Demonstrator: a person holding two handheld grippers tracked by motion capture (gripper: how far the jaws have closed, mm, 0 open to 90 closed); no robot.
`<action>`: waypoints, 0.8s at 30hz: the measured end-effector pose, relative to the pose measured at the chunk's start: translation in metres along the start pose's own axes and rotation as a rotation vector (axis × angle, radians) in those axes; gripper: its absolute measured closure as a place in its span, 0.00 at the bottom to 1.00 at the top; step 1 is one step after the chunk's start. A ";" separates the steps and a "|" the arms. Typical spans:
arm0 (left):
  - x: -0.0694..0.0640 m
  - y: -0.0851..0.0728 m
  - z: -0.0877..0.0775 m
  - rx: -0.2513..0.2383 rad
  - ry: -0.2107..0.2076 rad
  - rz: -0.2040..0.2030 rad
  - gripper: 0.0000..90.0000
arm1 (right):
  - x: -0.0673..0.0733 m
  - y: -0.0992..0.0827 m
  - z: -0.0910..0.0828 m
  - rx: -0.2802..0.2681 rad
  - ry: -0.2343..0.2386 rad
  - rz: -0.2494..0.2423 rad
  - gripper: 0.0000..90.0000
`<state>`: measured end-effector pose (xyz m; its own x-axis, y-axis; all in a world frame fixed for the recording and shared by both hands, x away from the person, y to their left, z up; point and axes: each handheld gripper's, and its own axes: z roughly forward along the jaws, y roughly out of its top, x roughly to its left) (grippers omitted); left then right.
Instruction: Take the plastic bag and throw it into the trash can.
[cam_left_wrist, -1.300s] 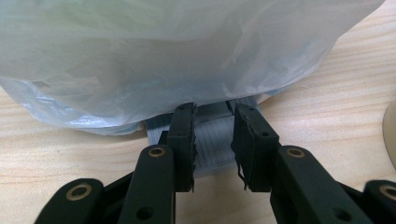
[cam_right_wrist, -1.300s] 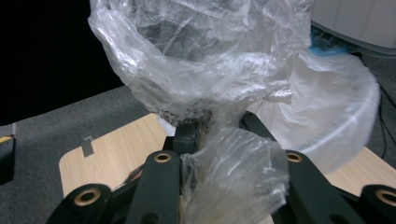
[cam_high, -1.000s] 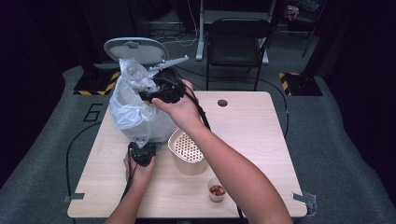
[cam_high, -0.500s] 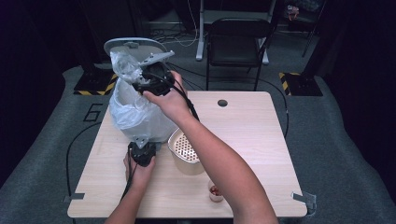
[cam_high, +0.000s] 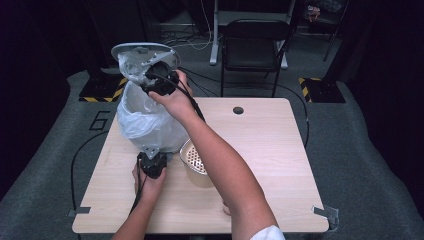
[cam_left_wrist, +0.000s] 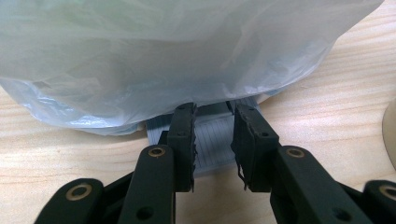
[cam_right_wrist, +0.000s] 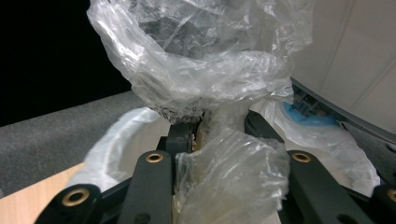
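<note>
The worktop (cam_high: 270, 150) is pale wood-grain laminate, smooth and matt; the bin liner (cam_high: 145, 120) is thin translucent plastic film, glossy and crinkled; the scrap of clear film (cam_right_wrist: 201, 60) caught in the right tongs (cam_right_wrist: 219, 133) is wrinkled and shiny; the left tongs (cam_left_wrist: 212, 140) are matt black plastic with brass-coloured rivets; the bin's pedal (cam_left_wrist: 212, 140) is ribbed grey plastic; the floor (cam_high: 370, 150) is grey carpet, rough.

Left gripper (cam_left_wrist: 212, 140): two black jaws with ribbed, ragged-edged inner pads, carried on black linkage arms fitted with brass-ringed pivots and small dark screw holes; black body with a grey plate on top and a black cable trailing back along the forearm. Right gripper (cam_right_wrist: 212, 128): same black jaws, linkage and brass-ringed pivots, black cables. Person: forearms bare, white sleeve (cam_high: 267, 233) edge at right upper arm.
</note>
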<state>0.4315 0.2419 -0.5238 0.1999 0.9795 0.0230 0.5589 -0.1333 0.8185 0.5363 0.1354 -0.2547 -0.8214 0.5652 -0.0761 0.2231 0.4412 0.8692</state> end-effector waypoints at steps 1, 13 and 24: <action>0.000 0.000 0.000 -0.001 -0.001 -0.001 0.77 | -0.001 -0.001 0.002 0.006 -0.003 0.003 0.73; 0.000 0.000 -0.001 -0.010 0.016 0.023 0.77 | -0.006 -0.009 0.011 0.106 -0.031 0.031 0.36; 0.000 0.000 -0.001 -0.008 0.014 0.021 0.77 | -0.005 -0.008 -0.002 0.075 -0.067 0.005 0.31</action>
<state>0.4305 0.2418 -0.5234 0.2000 0.9786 0.0484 0.5486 -0.1528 0.8220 0.5375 0.1274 -0.2605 -0.7842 0.6113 -0.1067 0.2678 0.4884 0.8305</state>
